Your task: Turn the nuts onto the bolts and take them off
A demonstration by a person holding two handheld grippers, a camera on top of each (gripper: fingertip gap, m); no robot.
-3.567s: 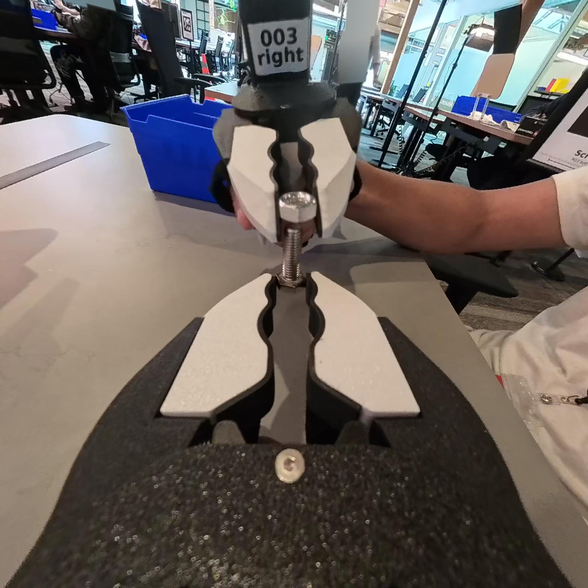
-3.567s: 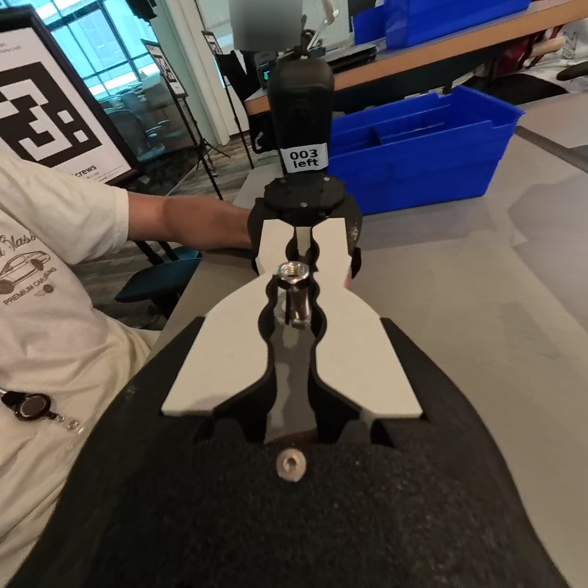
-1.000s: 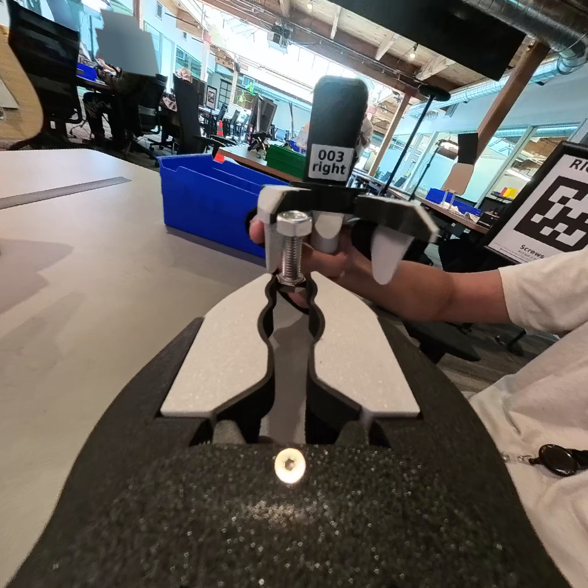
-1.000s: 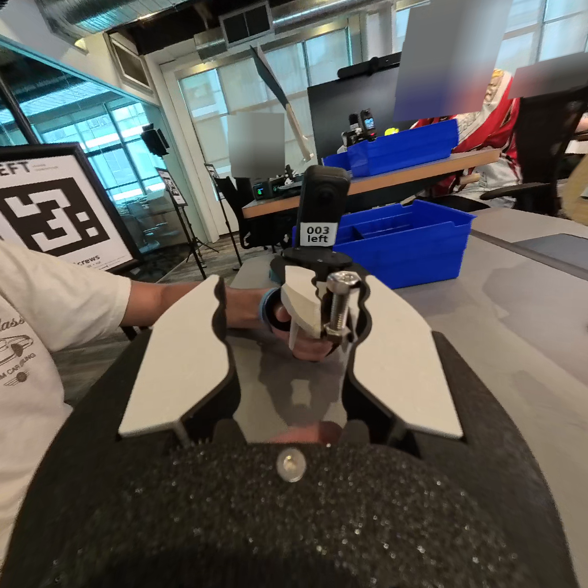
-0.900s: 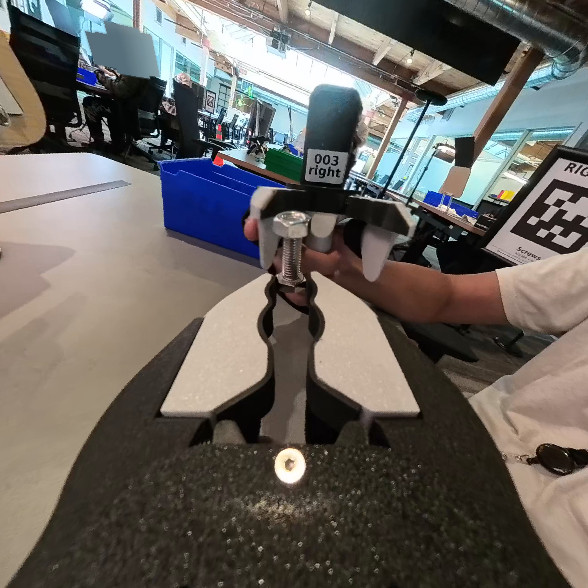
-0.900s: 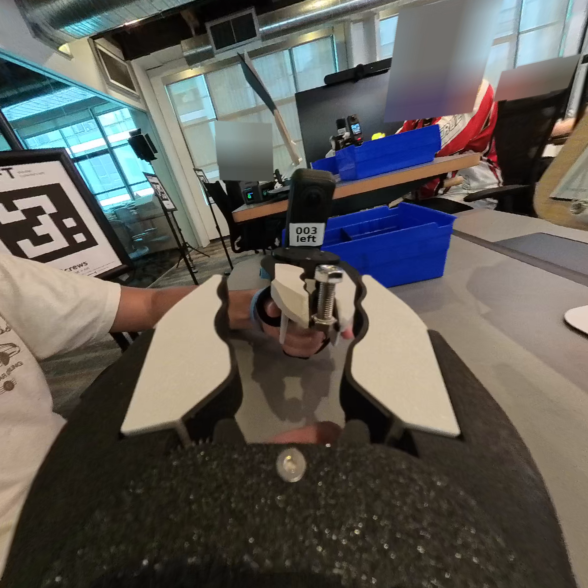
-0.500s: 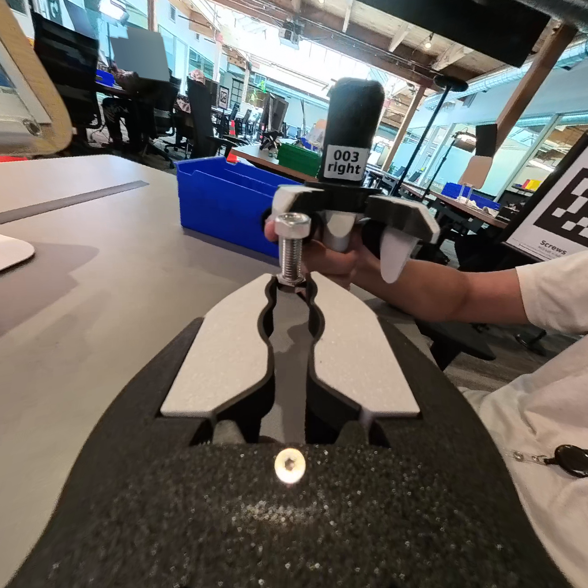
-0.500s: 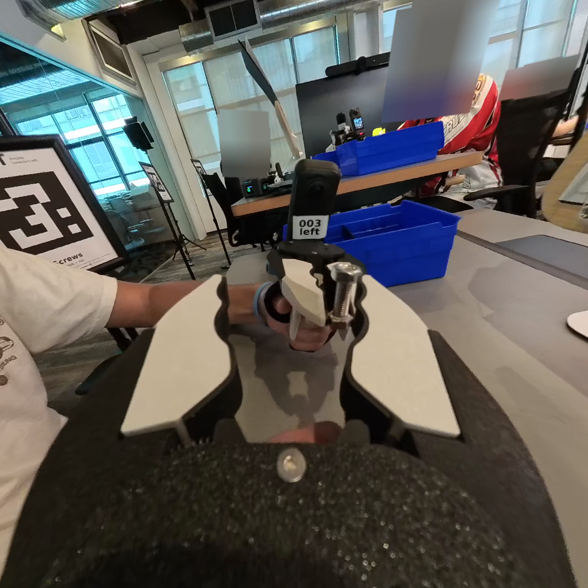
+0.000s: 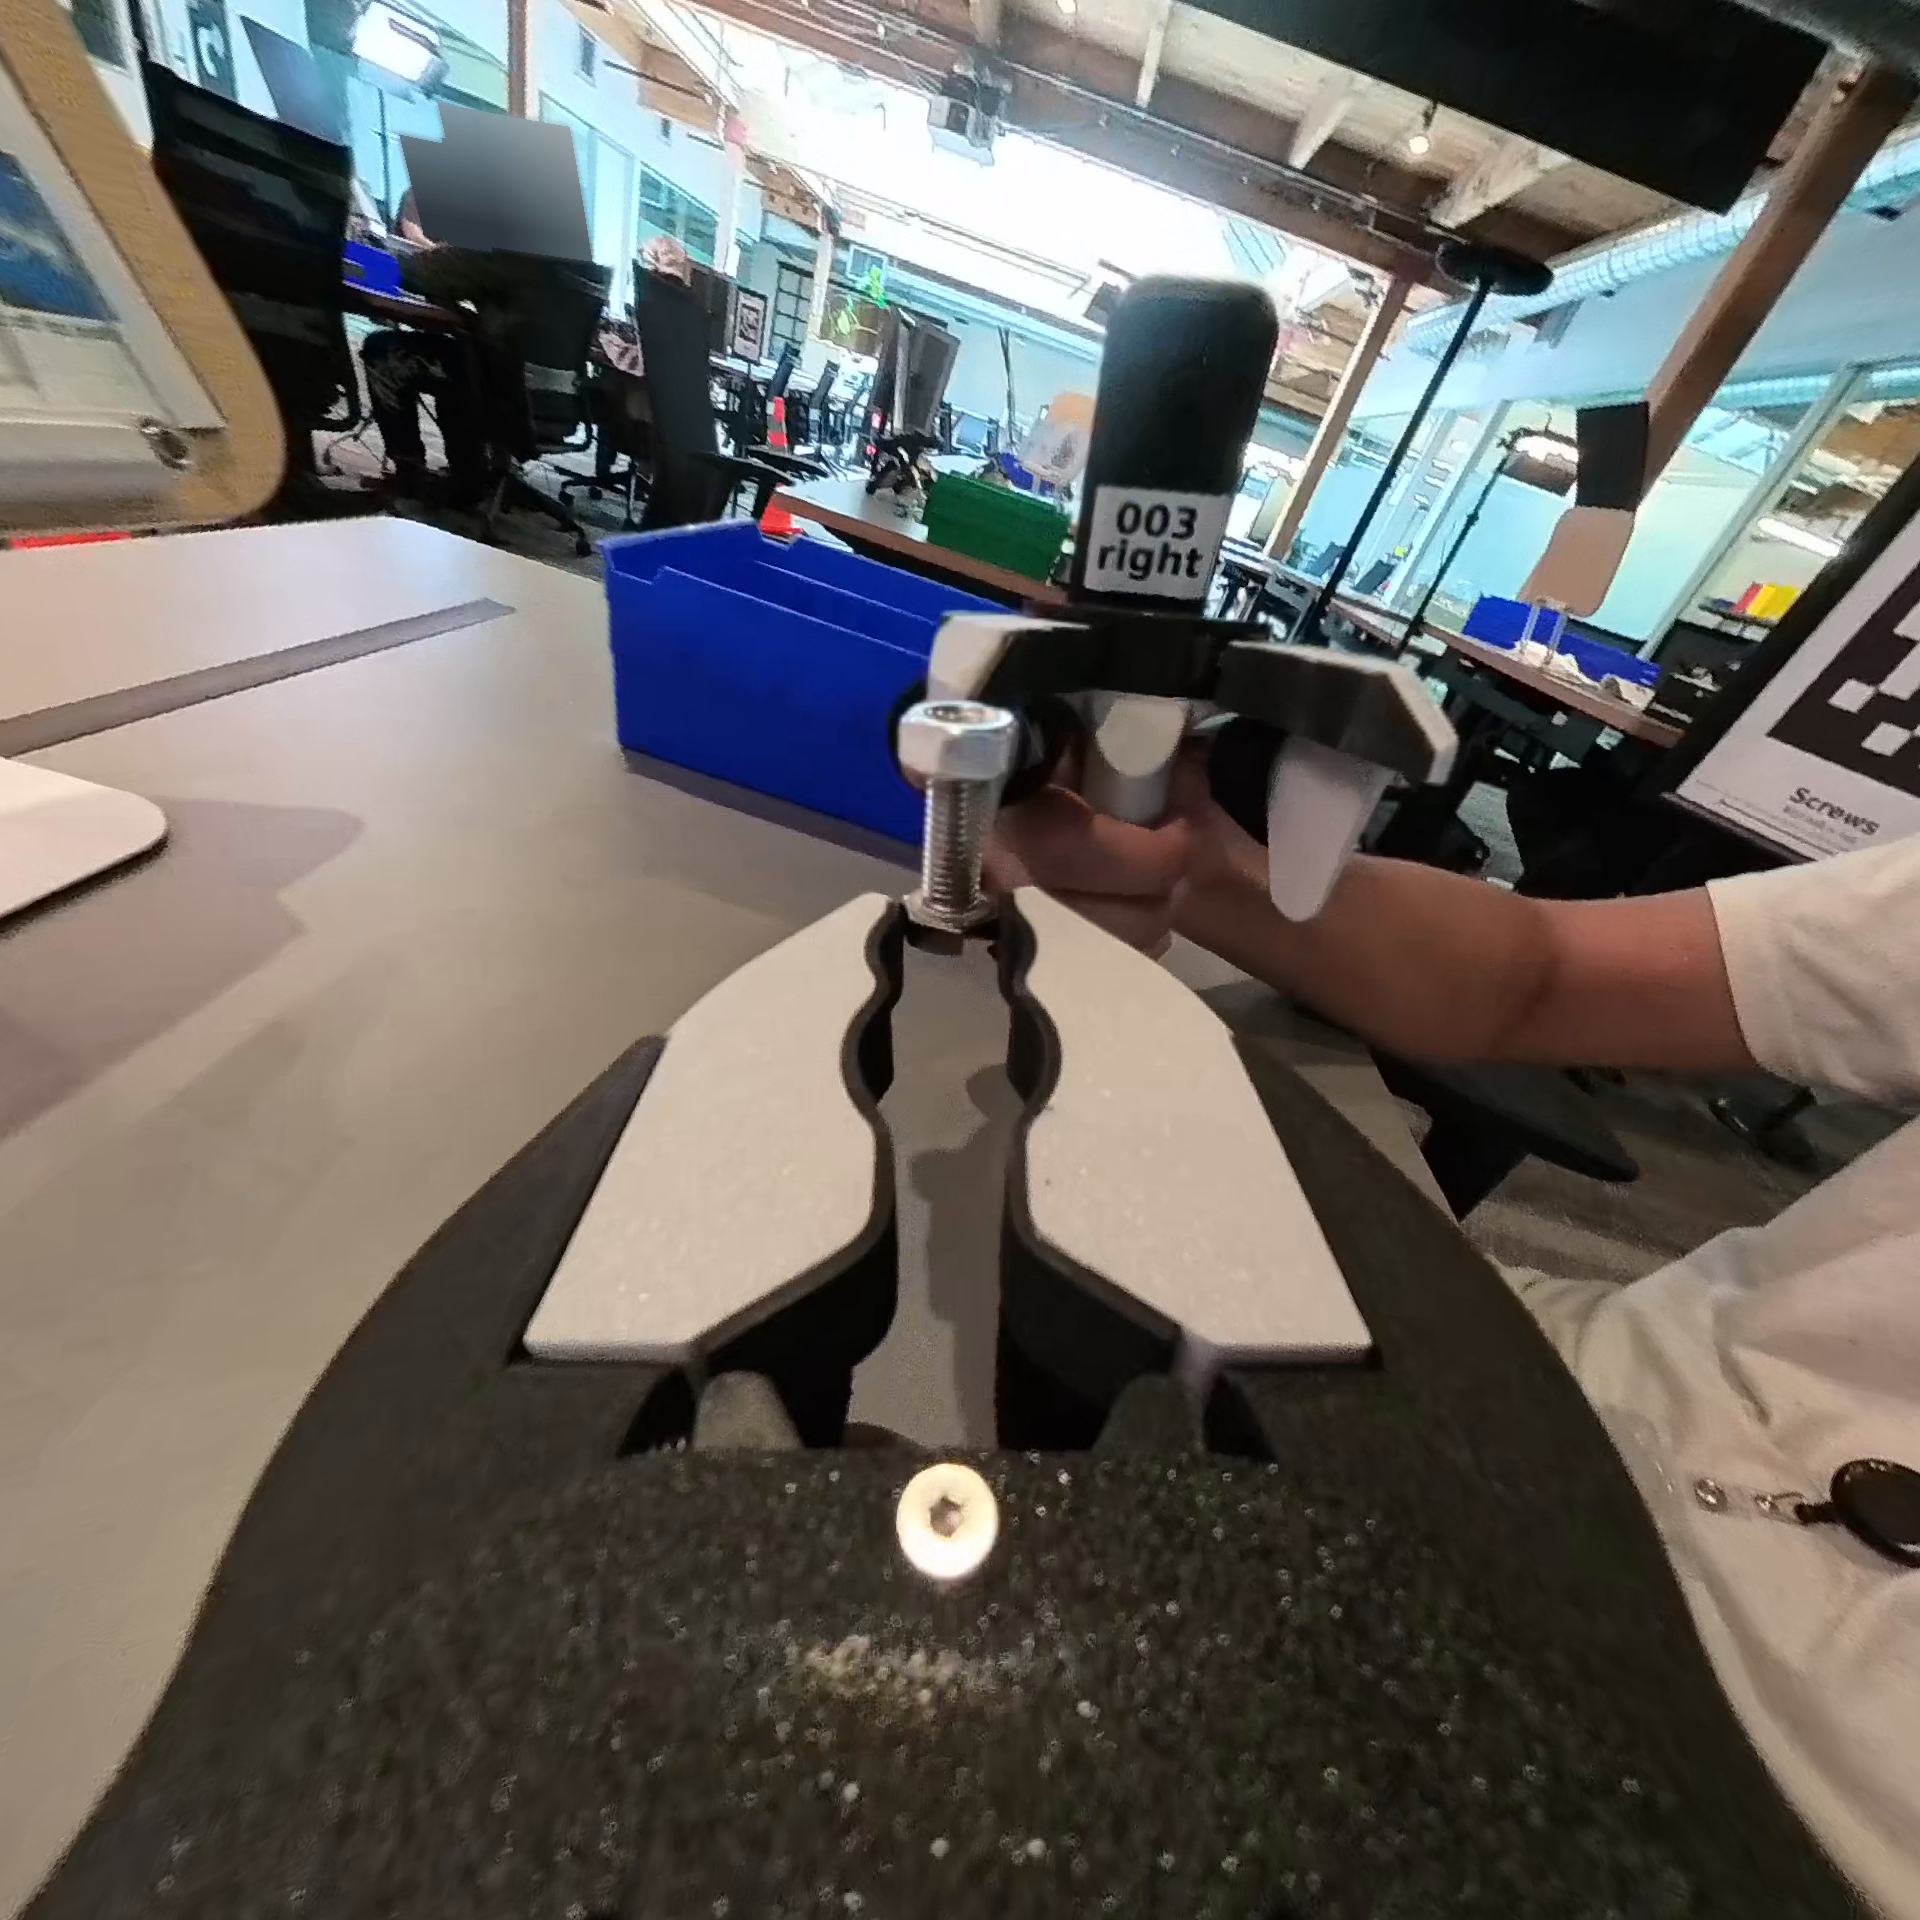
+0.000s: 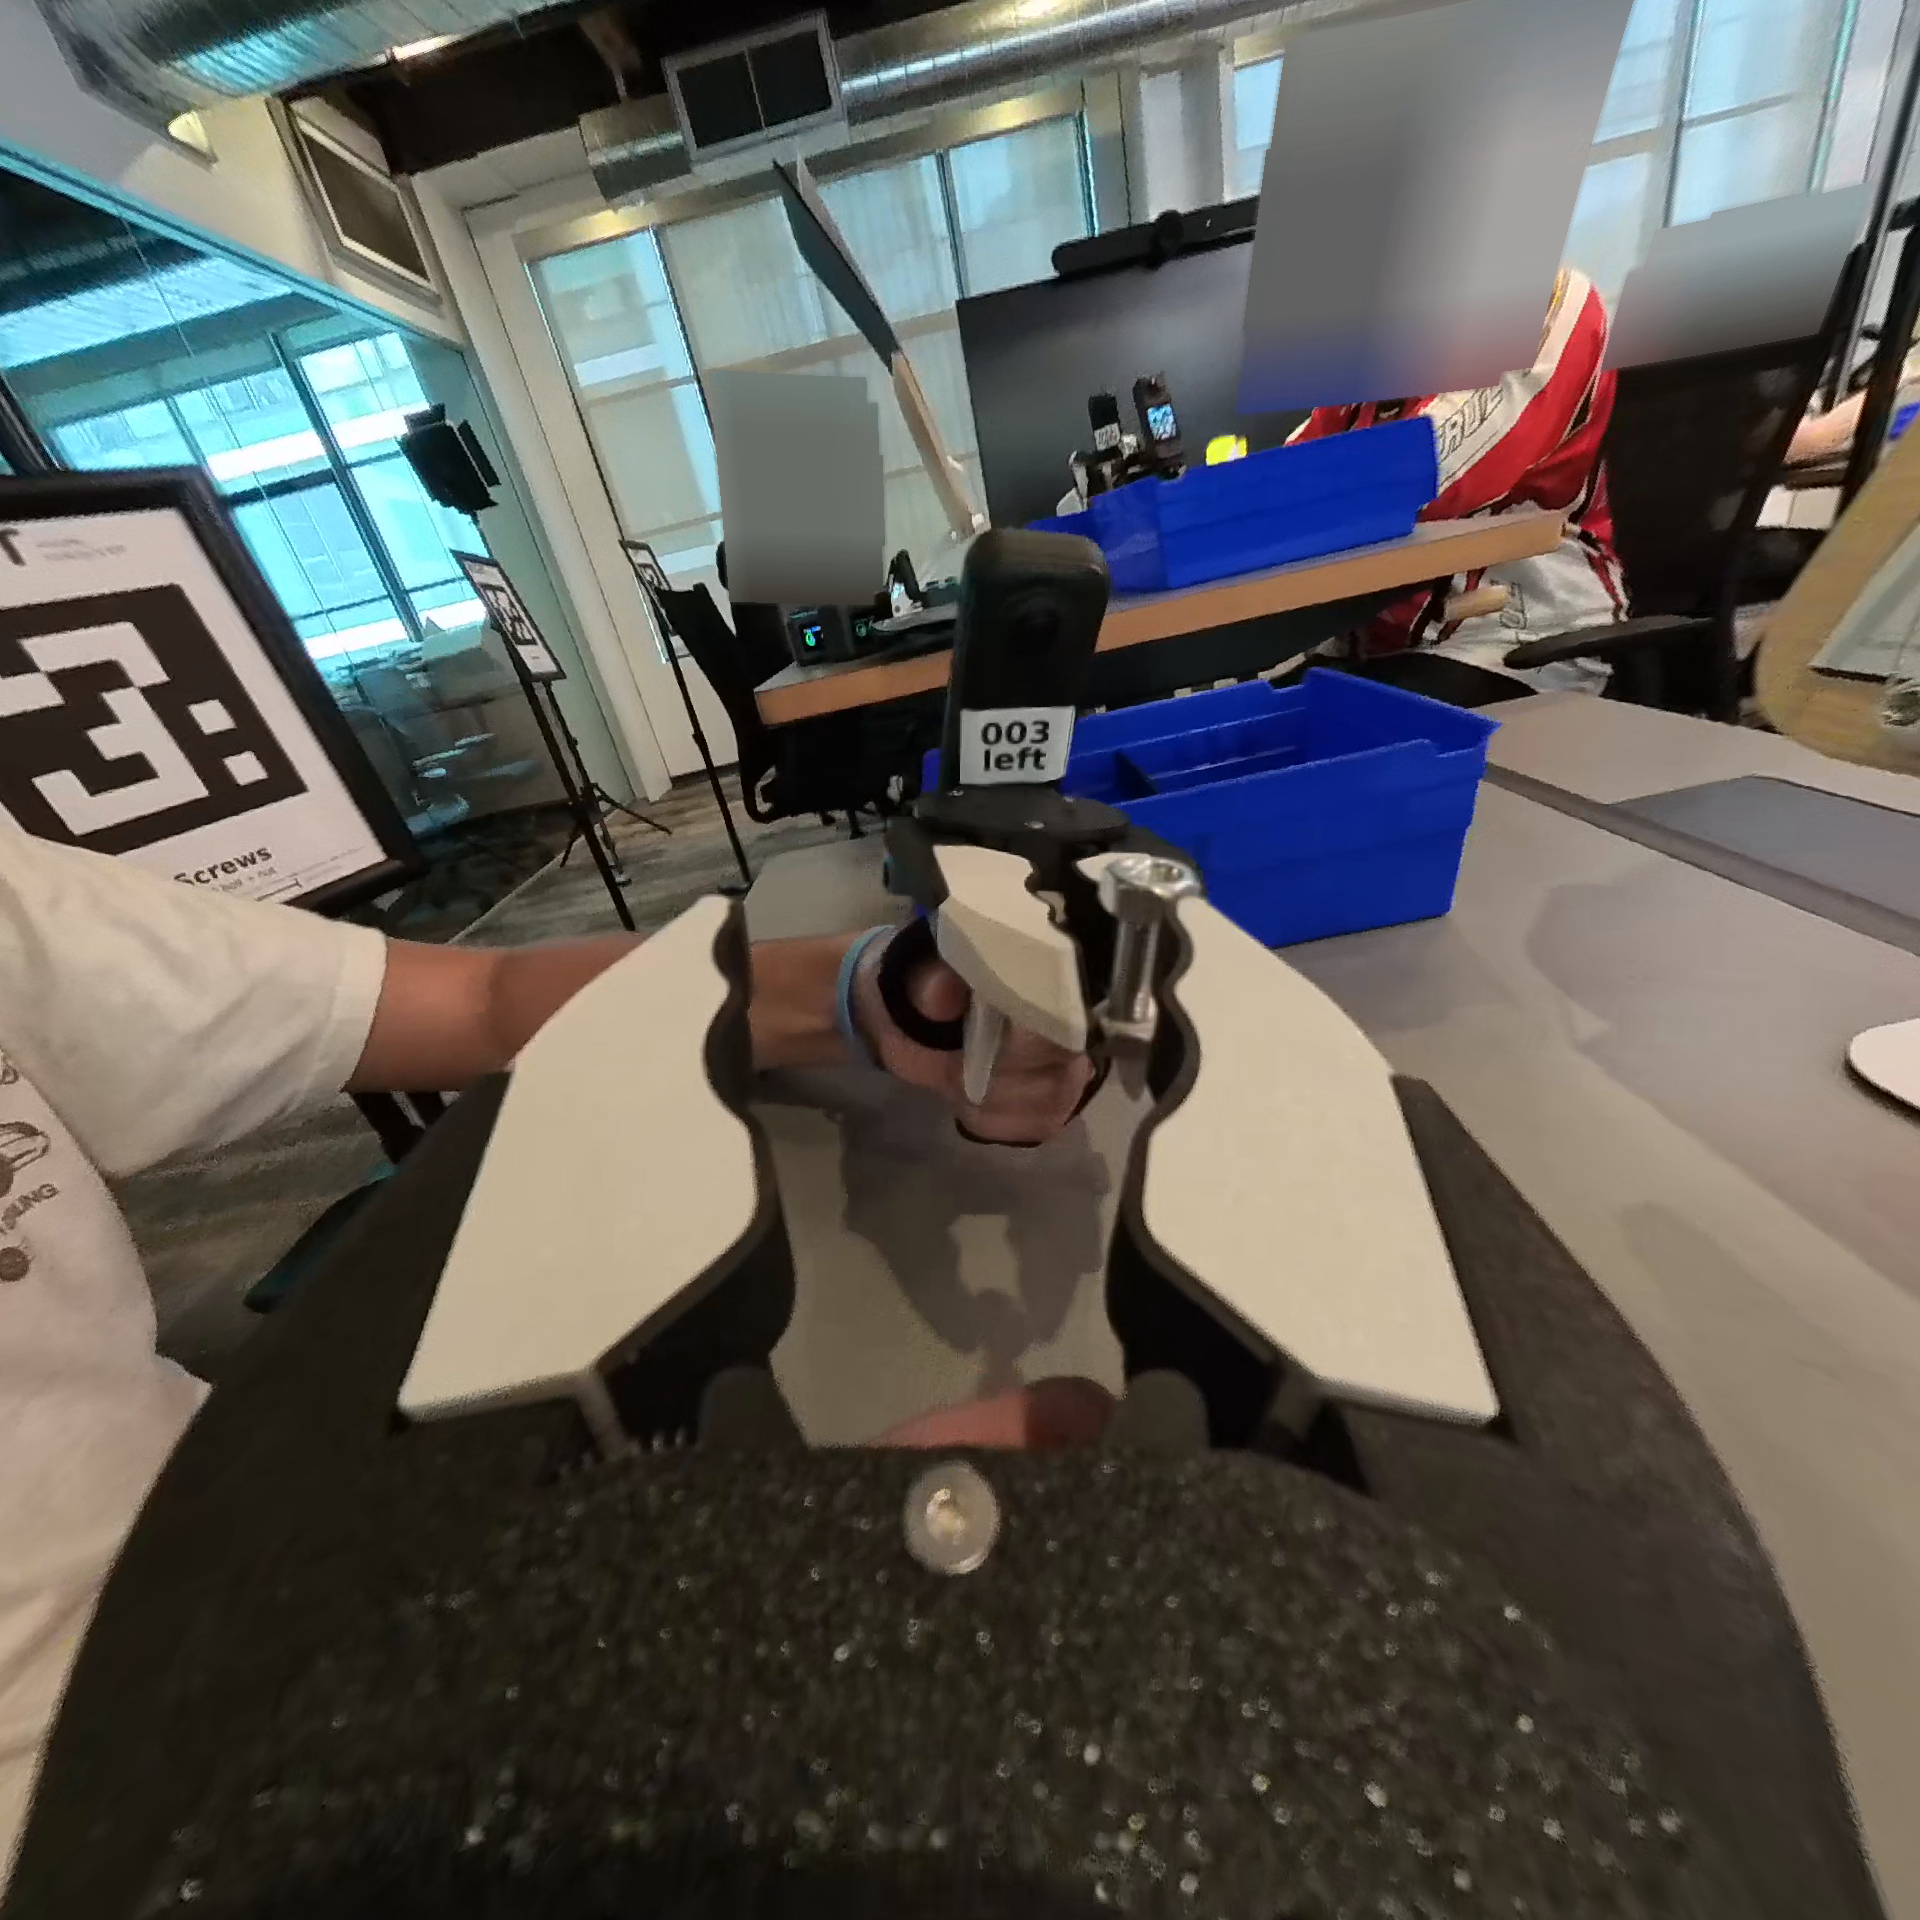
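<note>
The left gripper [image 9: 948, 914], white-labelled, pinches the silver hex nut [image 9: 943, 912] on the upright steel bolt [image 9: 954, 805] at 12 o'clock; the right gripper [image 10: 951, 966], likewise labelled, gapes wide, empty, over the grey table [image 9: 312, 935].

Print is being carried on a white sticker [image 9: 1143, 543] on a black camera [image 9: 1184, 384]; more is being shown on a framed sign [image 10: 156, 717] and a shirt [image 10: 62, 1039].

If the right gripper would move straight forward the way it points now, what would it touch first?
Probably the bolt standing in the nut that the left gripper holds: it sits just inside the open right gripper's right fingertip. The left gripper's fingers come next, though depth is unclear.
</note>
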